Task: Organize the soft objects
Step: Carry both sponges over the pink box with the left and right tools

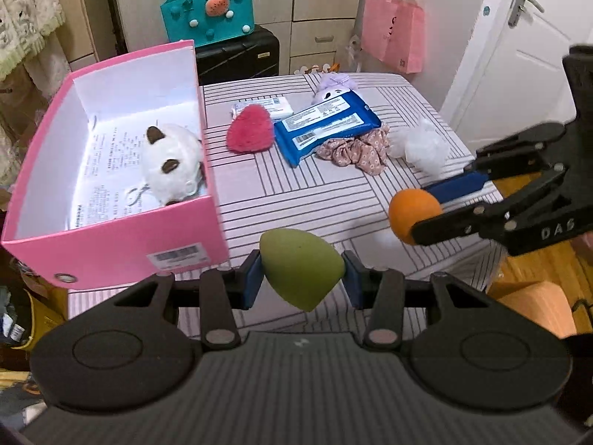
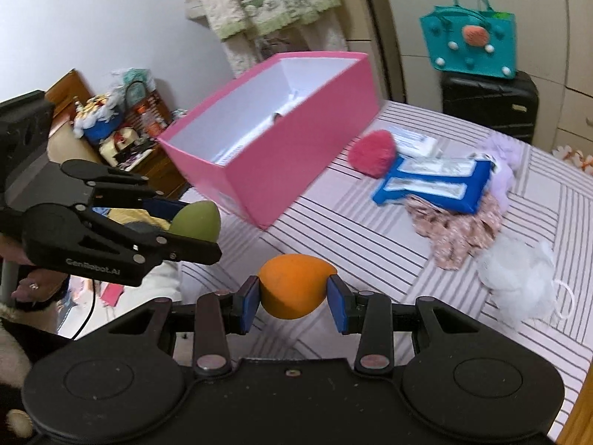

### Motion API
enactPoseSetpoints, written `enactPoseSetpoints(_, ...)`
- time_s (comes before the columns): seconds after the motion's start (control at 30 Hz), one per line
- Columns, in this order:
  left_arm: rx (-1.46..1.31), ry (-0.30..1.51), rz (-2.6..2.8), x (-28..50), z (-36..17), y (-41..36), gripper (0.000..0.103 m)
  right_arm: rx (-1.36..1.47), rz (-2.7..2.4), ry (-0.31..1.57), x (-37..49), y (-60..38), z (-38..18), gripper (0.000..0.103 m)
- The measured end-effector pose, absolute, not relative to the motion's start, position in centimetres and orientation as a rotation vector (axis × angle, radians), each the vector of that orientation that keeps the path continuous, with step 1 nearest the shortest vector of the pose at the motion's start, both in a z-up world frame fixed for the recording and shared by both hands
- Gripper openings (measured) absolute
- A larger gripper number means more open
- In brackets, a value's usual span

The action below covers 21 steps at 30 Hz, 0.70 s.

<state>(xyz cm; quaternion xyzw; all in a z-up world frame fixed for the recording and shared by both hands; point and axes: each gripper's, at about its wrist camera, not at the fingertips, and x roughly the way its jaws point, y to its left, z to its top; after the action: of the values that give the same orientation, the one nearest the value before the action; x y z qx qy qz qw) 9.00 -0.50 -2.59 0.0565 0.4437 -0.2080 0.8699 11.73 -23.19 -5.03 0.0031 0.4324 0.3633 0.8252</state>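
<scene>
The left tool (image 1: pixel 302 276) is pinching a green sponge (image 1: pixel 301 269) between its blue pads, holding it in the air above the near edge of the table (image 1: pixel 296 193), just beside the near right corner of the pink box (image 1: pixel 111 200). The right tool (image 2: pixel 292 296) is pinching an orange sponge (image 2: pixel 294 285) the same way, hovering over the striped cloth to the right of the left tool. Both sponges are sitting with their pointed ends tilting downward. Inside the pink box a white plush toy (image 1: pixel 172 165) with brown ears is lying on printed paper against the right wall. On the table beyond the box a red heart cushion (image 1: pixel 251 129) is resting beside a small white packet (image 1: pixel 270 105), and a blue wipes pack (image 1: pixel 326 128) is lying partly over a floral scrunchie (image 1: pixel 357 150) and a purple plush (image 1: pixel 333 87). A white mesh puff (image 1: pixel 420 144) is sitting near the right edge, just beside the scrunchie
</scene>
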Motion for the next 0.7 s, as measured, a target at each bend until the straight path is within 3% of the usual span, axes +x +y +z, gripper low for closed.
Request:
enactPoseSetpoints(0.37, 0.116, 0.983, -0.480, 7.6, -0.6, 2.6, 0.044, -0.058, 0.861, 0.912, 10.6, -20.0, -2.0, 0.045)
enactPoseSetpoints(0.7, 0.151, 0.888, -0.469, 7.7, 2.9, 5.0, 0.045, -0.083, 0.879, 0.797, 12.0, -17.6, 1.8, 0.045)
